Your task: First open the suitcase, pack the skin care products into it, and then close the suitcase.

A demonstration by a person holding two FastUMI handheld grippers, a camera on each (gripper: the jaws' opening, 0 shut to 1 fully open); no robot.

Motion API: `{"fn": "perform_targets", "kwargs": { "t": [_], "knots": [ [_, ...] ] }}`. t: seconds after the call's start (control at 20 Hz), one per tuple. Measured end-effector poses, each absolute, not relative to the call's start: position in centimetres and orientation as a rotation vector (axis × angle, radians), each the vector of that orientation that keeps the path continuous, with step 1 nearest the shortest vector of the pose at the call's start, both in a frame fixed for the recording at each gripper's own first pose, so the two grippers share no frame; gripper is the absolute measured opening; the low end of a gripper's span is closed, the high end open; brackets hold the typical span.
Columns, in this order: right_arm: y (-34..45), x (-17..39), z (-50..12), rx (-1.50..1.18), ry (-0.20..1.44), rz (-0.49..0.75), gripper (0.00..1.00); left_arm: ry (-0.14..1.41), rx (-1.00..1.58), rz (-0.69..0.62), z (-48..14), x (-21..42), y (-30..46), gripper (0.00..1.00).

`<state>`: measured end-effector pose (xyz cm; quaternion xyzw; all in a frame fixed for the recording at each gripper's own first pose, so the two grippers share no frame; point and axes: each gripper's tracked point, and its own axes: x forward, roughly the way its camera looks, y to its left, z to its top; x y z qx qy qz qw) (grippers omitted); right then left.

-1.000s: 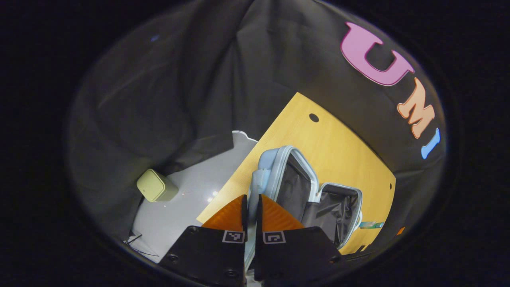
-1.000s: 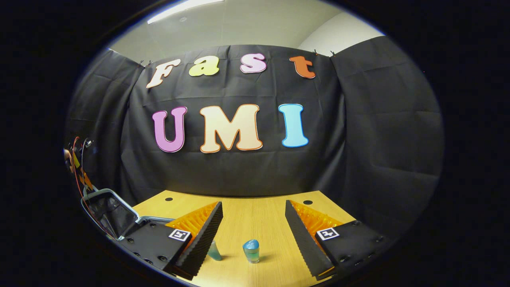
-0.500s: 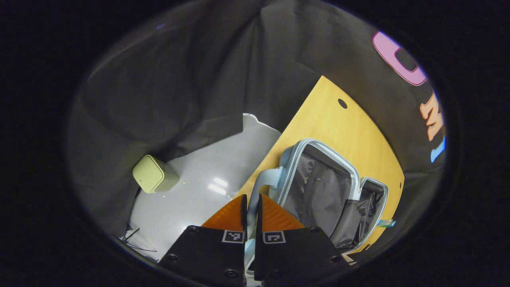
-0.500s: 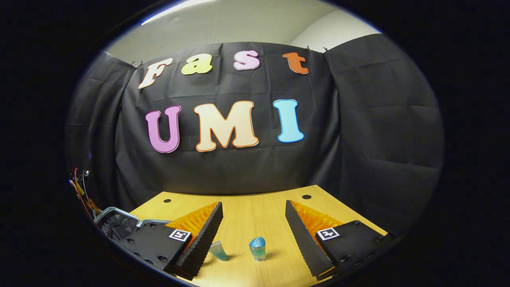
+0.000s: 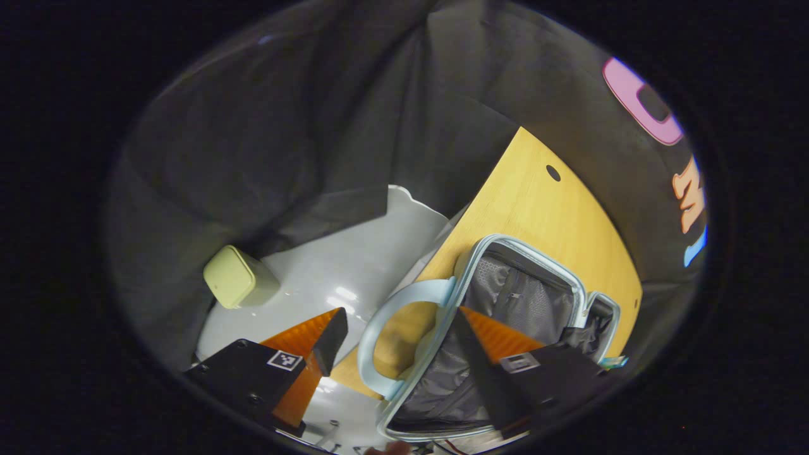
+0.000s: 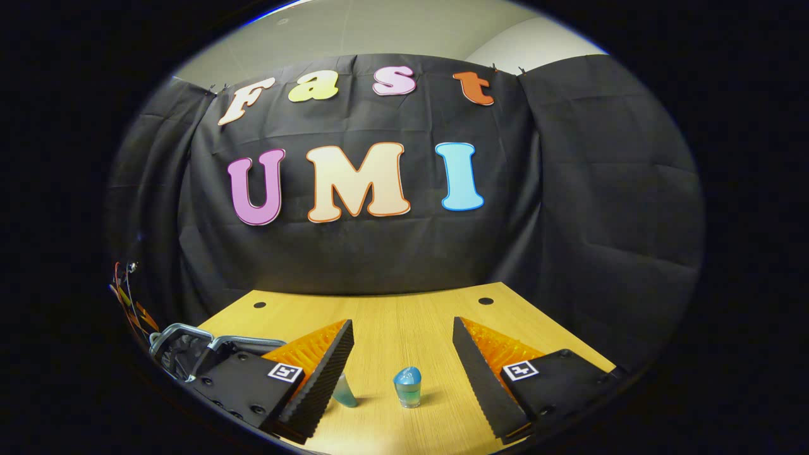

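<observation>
The light-blue suitcase (image 5: 480,303) lies open on the wooden table (image 5: 537,208), its grey lining showing. Its curved handle (image 5: 385,328) sits between the spread fingers of my left gripper (image 5: 398,332), which is open and not pressing on it. In the right gripper view the suitcase rim (image 6: 183,338) shows at the far left. A small blue-capped bottle (image 6: 408,385) stands on the table (image 6: 392,322) between the fingers of my open right gripper (image 6: 402,354), some way ahead of them. A teal tube (image 6: 344,390) stands beside the left finger, partly hidden by it.
A pale green box (image 5: 237,284) sits on the light grey floor (image 5: 341,265) beyond the table's edge. A teal item (image 5: 612,362) lies on the table past the suitcase. Red and black cables (image 6: 126,297) hang at the far left.
My left gripper has opened and let go of the suitcase handle; the lid now lies flat open. The right gripper has shifted slightly, with the bottle still ahead of it.
</observation>
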<state>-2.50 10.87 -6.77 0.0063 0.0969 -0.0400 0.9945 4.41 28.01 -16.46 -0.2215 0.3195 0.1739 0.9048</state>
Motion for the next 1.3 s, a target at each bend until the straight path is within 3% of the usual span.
{"fn": "perform_targets", "kwargs": {
  "t": [0.15, 0.3, 0.8, 1.1, 1.3],
  "knots": [
    [10.6, -2.0, -8.8, 0.020, 0.226, -0.072, 0.99, 0.668, -0.344, 0.425, -15.0, 2.8, 28.0, 0.97],
    [10.5, -1.8, -11.0, 0.032, 0.268, -0.060, 0.99, 0.627, -0.298, 0.399, -12.6, 1.8, 24.5, 0.97],
    [9.2, -0.9, -15.0, 0.060, 0.354, 0.019, 0.96, 0.494, -0.104, 0.020, -7.2, 0.9, -0.8, 0.96],
    [7.3, -1.8, -15.9, 0.061, 0.433, 0.097, 0.96, 0.509, -0.104, -0.221, -10.3, 2.5, -17.4, 0.96],
    [6.2, -2.6, -16.3, 0.059, 0.478, 0.155, 0.98, 0.539, -0.049, -0.256, -14.9, 5.1, -23.7, 0.96]
  ]
}}
